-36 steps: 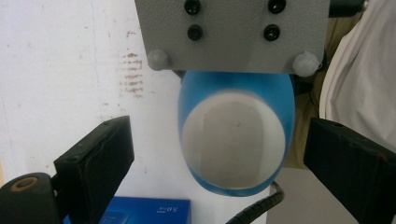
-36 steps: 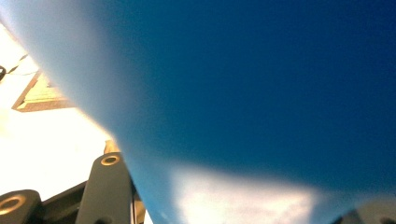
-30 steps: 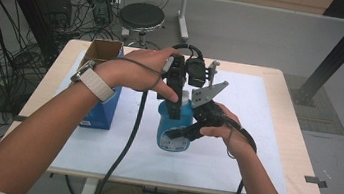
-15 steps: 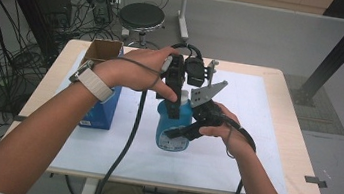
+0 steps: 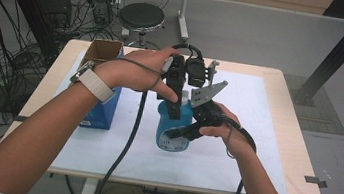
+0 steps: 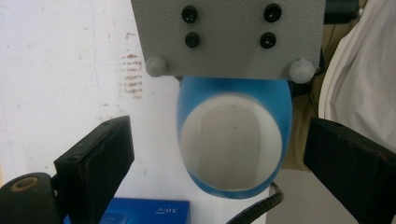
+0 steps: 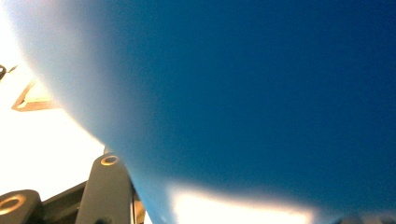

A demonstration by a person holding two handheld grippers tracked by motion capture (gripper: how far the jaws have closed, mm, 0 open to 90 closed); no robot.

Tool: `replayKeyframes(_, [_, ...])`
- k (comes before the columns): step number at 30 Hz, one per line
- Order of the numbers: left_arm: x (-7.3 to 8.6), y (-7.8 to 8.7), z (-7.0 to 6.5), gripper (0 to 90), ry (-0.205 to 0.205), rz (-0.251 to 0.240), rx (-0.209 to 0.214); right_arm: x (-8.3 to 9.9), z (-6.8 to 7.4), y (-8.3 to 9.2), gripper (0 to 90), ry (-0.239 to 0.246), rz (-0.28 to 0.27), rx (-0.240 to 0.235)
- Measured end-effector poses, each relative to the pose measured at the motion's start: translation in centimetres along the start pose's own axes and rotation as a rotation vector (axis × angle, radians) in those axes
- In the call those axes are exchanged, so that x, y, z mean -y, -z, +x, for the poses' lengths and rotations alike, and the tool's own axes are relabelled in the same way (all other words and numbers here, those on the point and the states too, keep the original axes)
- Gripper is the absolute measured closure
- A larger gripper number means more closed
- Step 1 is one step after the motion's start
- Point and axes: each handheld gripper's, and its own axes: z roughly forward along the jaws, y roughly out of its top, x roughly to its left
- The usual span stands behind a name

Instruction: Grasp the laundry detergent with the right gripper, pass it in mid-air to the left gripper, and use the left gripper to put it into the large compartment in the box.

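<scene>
Right gripper steadies the bottle, left gripper waits over its top

My right gripper [image 5: 195,124] is clamped on the upright blue plastic bottle [image 5: 171,136] at mid-table on the white paper sheet [image 5: 255,138]; my left gripper [image 6: 224,154] hangs directly above, jaws apart astride its white-labelled shoulder, long axis vertical. The blue cardboard box [image 5: 102,110] at left reads "50", mirrored.

Light wood worktop [image 5: 298,159], white sheet [image 5: 255,138] covering most of it. Blue bottle [image 5: 173,137] stands mid-sheet; blue box [image 5: 102,113] and open cardboard box [image 5: 103,50] at left edge.
</scene>
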Motion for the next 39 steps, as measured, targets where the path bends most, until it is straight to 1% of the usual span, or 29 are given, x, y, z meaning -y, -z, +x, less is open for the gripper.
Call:
replayKeyframes(11, [0.01,-0.05,-0.03,9.1,0.001,-0.003,0.002,-0.07,0.04,-0.02,43.1,-0.001,-0.003,-0.008])
replayKeyframes(21, [-0.04,-0.15,-0.01,9.1,-0.003,-0.006,0.001,-0.17,-0.04,0.09,43.1,-0.001,-0.001,-0.003])
replayKeyframes(32, [-0.01,-0.30,0.08,9.2,0.004,-0.007,0.006,-0.15,-0.05,0.09,43.1,-0.007,-0.002,-0.009])
replayKeyframes(37, [-0.09,-0.45,0.09,9.6,-0.001,-0.012,0.010,-0.26,-0.01,0.12,43.1,-0.007,-0.002,-0.010])
replayKeyframes(39, [-0.12,-0.52,0.11,10.1,-0.003,-0.007,0.005,-0.33,0.03,0.18,43.1,-0.005,-0.001,-0.010])
